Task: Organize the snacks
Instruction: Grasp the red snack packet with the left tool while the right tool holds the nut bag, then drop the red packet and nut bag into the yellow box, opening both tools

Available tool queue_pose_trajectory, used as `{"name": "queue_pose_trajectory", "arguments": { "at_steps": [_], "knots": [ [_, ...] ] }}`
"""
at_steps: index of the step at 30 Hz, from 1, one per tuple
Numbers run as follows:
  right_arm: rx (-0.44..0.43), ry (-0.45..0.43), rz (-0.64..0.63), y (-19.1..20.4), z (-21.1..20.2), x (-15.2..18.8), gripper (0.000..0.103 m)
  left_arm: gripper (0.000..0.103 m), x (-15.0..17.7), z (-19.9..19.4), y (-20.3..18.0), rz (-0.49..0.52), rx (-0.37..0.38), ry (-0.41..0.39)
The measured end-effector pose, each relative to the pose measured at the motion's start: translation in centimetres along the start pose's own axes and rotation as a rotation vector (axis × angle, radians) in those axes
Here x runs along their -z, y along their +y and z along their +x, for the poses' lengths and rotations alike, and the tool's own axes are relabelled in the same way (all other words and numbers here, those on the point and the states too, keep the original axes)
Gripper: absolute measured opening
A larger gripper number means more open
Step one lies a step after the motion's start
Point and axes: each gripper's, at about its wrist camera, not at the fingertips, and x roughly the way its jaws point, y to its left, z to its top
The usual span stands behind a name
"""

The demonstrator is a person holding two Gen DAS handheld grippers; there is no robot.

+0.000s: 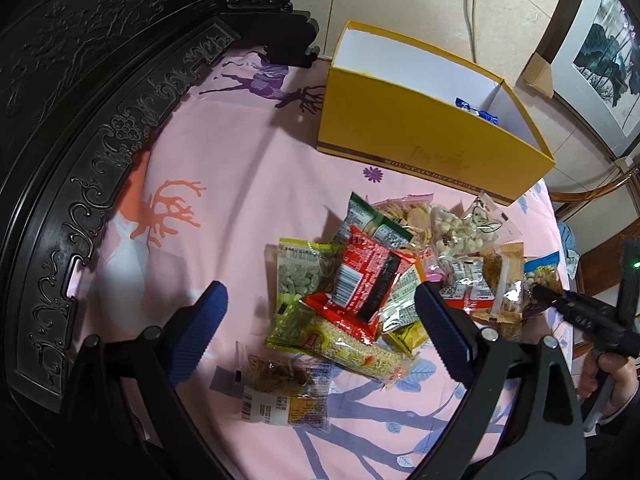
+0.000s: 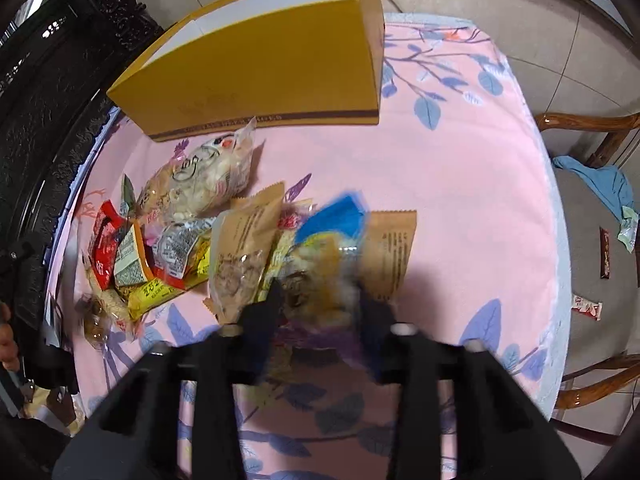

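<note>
A pile of snack packets [image 1: 372,276] lies on the pink cloth [image 1: 192,152], with an open yellow box [image 1: 432,136] behind it that holds a blue-wrapped item [image 1: 478,112]. My left gripper [image 1: 320,320] hovers open over the near side of the pile, one finger on each side of a red packet [image 1: 360,280], touching nothing. My right gripper [image 2: 320,300] is shut on a blue-topped clear snack packet [image 2: 332,240], which is blurred and lifted slightly off the cloth. In the left wrist view, the right gripper [image 1: 540,292] sits at the pile's right edge.
Dark carved wooden furniture [image 1: 80,120] borders the cloth on the left. A wooden chair [image 2: 592,208] with a blue cloth [image 2: 600,180] and loose packets stands past the table's right edge. A brown paper packet [image 2: 392,248] lies beside the held one. A cable [image 1: 472,8] runs along the floor behind the box.
</note>
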Motion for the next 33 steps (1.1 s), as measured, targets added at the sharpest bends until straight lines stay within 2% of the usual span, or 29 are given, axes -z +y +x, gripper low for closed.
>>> {"name": "queue_pose_trajectory", "arguments": {
  "at_steps": [4, 10, 12, 14, 21, 24, 26, 27, 33],
  "knots": [
    [-0.015, -0.036, 0.032, -0.7, -1.5, -0.3, 0.015, 0.096, 0.2, 1.1, -0.1, 0.015, -0.005, 0.013],
    [-0.070, -0.053, 0.083, -0.4, -2.9, -0.3, 0.015, 0.095, 0.7, 4.5, -2.5, 0.146, -0.013, 0.027],
    [-0.085, -0.046, 0.101, -0.3, -3.0, -0.2, 0.015, 0.091, 0.8, 5.6, -3.1, 0.173, -0.006, 0.033],
    [-0.097, -0.042, 0.108, -0.2, -3.0, -0.1, 0.015, 0.079, 0.9, 6.7, -3.5, 0.193, 0.004, 0.059],
    [-0.105, -0.044, 0.098, 0.3, -3.4, 0.1, 0.015, 0.076, 0.9, 8.5, -3.6, 0.208, 0.017, 0.085],
    [-0.105, -0.045, 0.099, 0.2, -3.4, 0.0, 0.015, 0.063, 0.7, 8.5, -3.7, 0.211, 0.036, 0.079],
    [-0.106, -0.046, 0.101, 0.2, -3.4, 0.0, 0.015, 0.049, 0.5, 8.3, -3.7, 0.221, 0.035, 0.067],
    [-0.106, -0.047, 0.101, 0.1, -3.4, -0.1, 0.015, 0.046, 0.4, 8.2, -3.7, 0.223, 0.042, 0.063],
    [-0.110, -0.061, 0.095, 0.4, -3.9, -0.3, 0.015, 0.044, 0.2, 6.8, -3.8, 0.205, 0.077, 0.036]
  ]
}}
